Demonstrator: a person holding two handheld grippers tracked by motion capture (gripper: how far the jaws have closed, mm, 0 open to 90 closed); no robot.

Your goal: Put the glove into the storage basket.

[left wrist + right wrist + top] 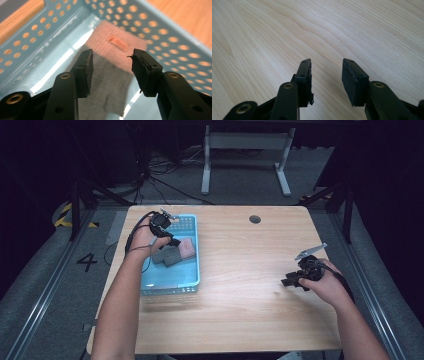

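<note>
Fingers (86, 72) of the left gripper (172, 240) stand apart with nothing between them, hanging over the blue basket (192, 280). Down on the basket floor lies a grey cloth (110, 87), and a pink cloth (117, 47) lies touching it at the far end, close to the perforated basket wall. Neither cloth is gripped; the pads are clear of both. From the high view, the left hand (145, 235) is above the basket's far left part. Well to the right of the basket, the right gripper (295, 280) sits low over bare table (240, 310), its fingers (304, 75) spread too and holding nothing.
</note>
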